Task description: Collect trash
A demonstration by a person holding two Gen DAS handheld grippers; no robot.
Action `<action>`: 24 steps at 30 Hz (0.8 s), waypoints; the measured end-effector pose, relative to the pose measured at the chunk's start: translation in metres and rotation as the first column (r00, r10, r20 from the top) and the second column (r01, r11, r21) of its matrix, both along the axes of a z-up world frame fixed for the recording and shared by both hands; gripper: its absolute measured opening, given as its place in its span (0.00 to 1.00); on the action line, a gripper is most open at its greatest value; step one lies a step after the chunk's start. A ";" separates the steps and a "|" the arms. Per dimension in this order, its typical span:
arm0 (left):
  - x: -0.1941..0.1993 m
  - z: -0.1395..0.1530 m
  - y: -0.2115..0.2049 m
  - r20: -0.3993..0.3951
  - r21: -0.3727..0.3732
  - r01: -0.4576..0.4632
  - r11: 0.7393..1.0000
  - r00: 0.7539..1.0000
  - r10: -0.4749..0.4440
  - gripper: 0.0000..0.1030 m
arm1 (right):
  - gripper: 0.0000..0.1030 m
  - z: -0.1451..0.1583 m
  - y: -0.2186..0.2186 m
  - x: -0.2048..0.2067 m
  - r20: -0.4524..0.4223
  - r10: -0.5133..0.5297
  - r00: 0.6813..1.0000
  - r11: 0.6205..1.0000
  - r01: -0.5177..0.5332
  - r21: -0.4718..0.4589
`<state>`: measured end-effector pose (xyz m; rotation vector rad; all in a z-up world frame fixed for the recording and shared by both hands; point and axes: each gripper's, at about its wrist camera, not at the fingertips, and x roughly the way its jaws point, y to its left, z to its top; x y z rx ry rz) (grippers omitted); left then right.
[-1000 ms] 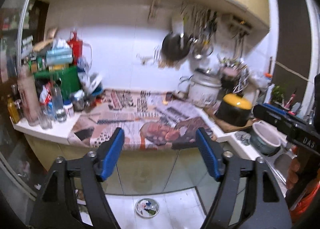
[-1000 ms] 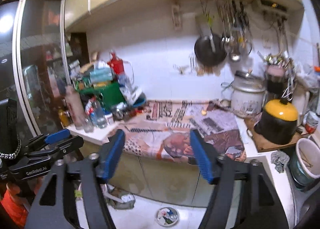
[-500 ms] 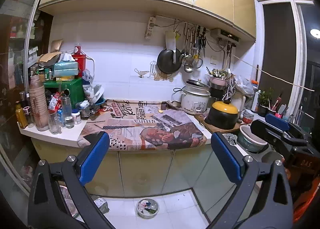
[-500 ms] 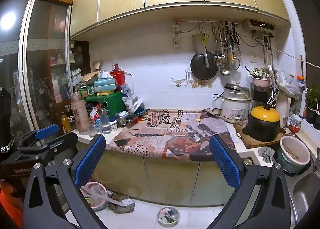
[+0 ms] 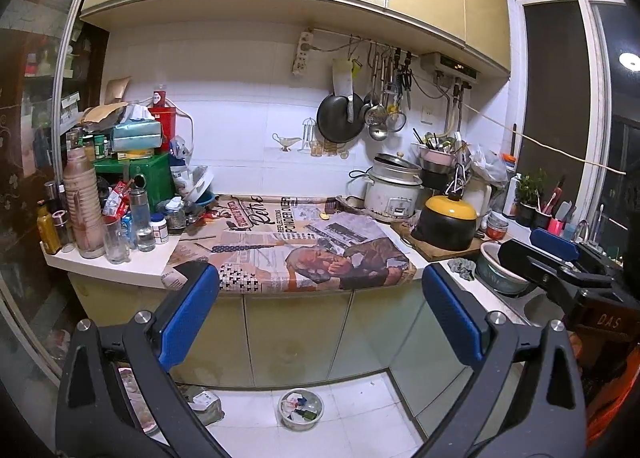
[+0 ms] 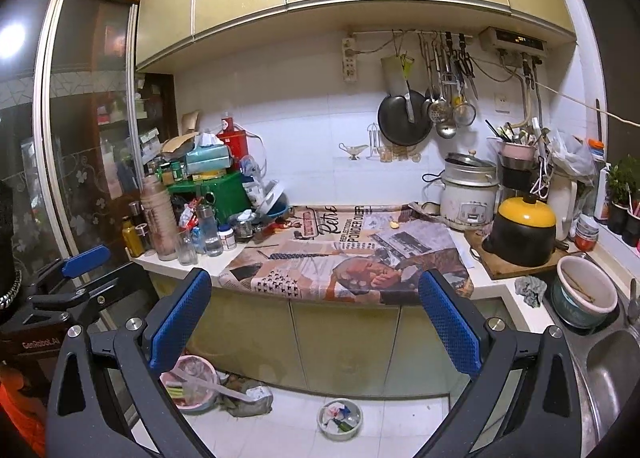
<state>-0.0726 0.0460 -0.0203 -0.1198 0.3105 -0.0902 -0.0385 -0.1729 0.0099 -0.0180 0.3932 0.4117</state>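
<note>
A small kitchen: the table (image 5: 120, 266) is spread with printed newspaper (image 5: 304, 250), jars and bottles crowded at its left, a rice cooker (image 5: 394, 194) and a yellow-lidded pot (image 5: 448, 224) at right. On the white tiled floor (image 6: 400, 422), a bowl of trash (image 6: 340, 418) sits near the cabinets. The left gripper (image 5: 320, 322) and right gripper (image 6: 314, 322) both stand released, jaws wide and having just been opening, nothing between them.

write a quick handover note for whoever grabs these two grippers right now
Left gripper: open, empty, jaws just widened.
Right gripper: open, empty, jaws just widened.
Trash: small round bowl of scraps on the white floor tiles below the counter; crumpled wrappers beside a pink plastic basin to its left.
Done: nothing picked up.
Left: collect all of it.
</note>
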 end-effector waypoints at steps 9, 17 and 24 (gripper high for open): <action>-0.007 -0.001 0.006 0.000 -0.004 0.026 1.000 1.000 -0.026 0.99 | 1.00 0.001 -0.002 -0.003 -0.003 0.001 1.000 1.000 -0.001 -0.003; -0.008 -0.001 0.006 -0.001 -0.004 0.030 1.000 1.000 -0.030 0.99 | 1.00 0.000 0.001 -0.008 -0.012 0.009 1.000 1.000 -0.009 -0.004; -0.008 -0.001 0.007 0.003 -0.006 0.041 0.999 0.999 -0.041 0.99 | 1.00 -0.002 0.002 -0.008 -0.026 0.013 1.000 1.000 -0.013 -0.005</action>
